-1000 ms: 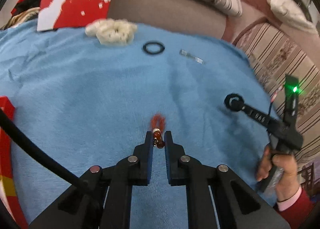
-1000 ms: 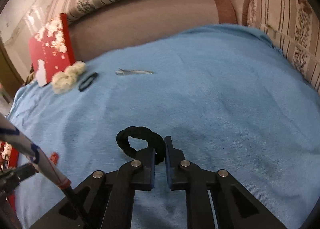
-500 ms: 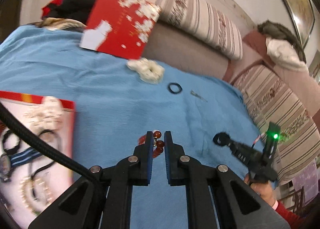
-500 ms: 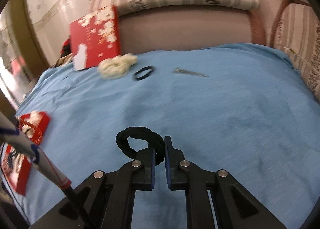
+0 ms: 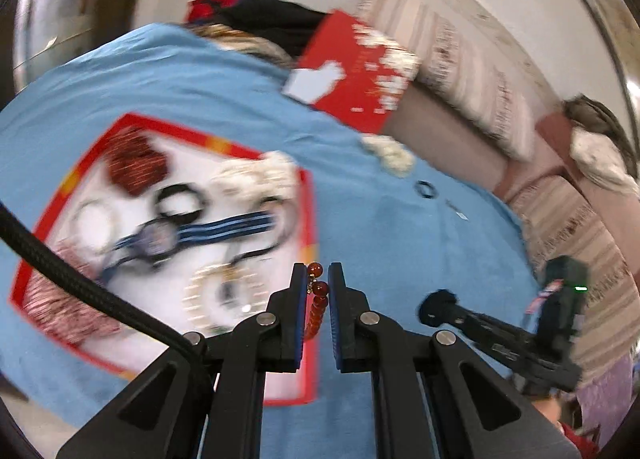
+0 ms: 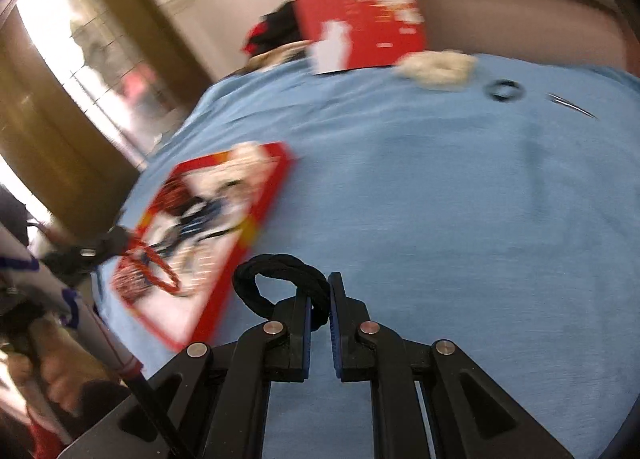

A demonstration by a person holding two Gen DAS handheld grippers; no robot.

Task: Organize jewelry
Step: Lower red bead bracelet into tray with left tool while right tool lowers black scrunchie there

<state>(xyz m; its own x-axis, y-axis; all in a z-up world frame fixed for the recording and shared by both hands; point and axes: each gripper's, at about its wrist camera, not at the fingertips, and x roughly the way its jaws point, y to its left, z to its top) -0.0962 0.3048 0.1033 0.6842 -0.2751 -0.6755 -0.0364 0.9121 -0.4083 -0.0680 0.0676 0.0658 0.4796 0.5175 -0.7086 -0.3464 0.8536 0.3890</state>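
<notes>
**Two loose loops carried over a crowded tray**

My left gripper (image 5: 318,291) is clenched on a string of amber-red glass beads (image 5: 316,309), hanging in the air at the near edge of the red-rimmed tray with a white floor (image 5: 310,219). My right gripper (image 6: 318,303) grips a black twisted fabric hair tie (image 6: 280,279), lifted above the blue terry cloth (image 6: 440,199) just beside the same tray. I judge the bead string the riskier load: only a few beads sit between the fingers, so a quick swing could let it slip out onto the cloth. The tray is already crowded with bands and bracelets, so a dropped piece may tangle or land on the rim. Both views are motion-blurred, so I cannot judge exact height.
</notes>
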